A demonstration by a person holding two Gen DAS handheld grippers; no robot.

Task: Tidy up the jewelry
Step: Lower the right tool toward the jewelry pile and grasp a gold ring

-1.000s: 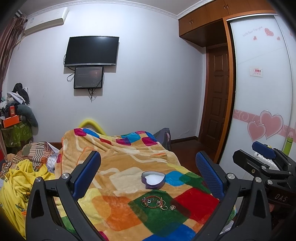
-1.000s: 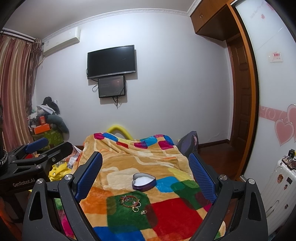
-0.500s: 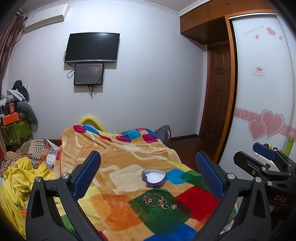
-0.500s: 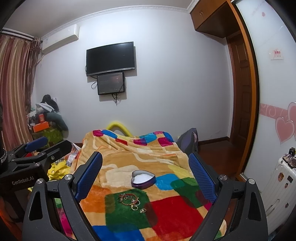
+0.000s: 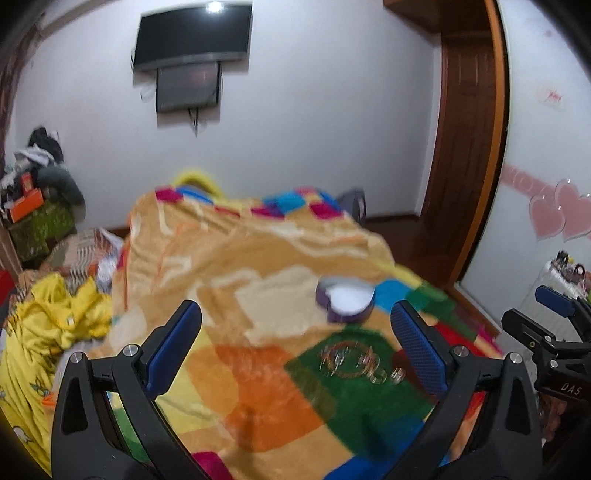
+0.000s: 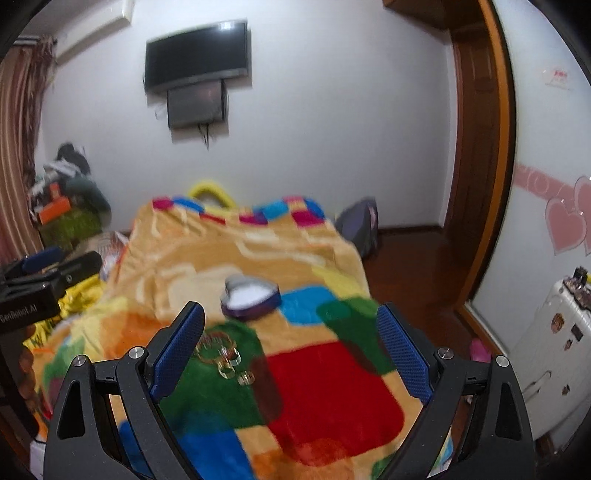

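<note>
A purple heart-shaped box [image 5: 345, 301] with a white inside lies open on the patchwork blanket [image 5: 258, 373]; it also shows in the right wrist view [image 6: 250, 297]. A small heap of gold bracelets and rings [image 5: 356, 363] lies on the green patch in front of it, seen also in the right wrist view [image 6: 223, 352]. My left gripper [image 5: 295, 347] is open and empty, above the blanket, left of the jewelry. My right gripper [image 6: 290, 350] is open and empty, right of the jewelry. Both views are blurred.
A yellow garment [image 5: 55, 332] lies left of the bed. A TV [image 5: 194, 35] hangs on the far wall. A white suitcase [image 6: 546, 354] stands at the right by the wardrobe door. Wooden floor [image 6: 406, 266] runs along the bed's right side.
Both grippers have moved forward and tipped down toward the bed; the box and jewelry look larger and closer. Both stay open.
</note>
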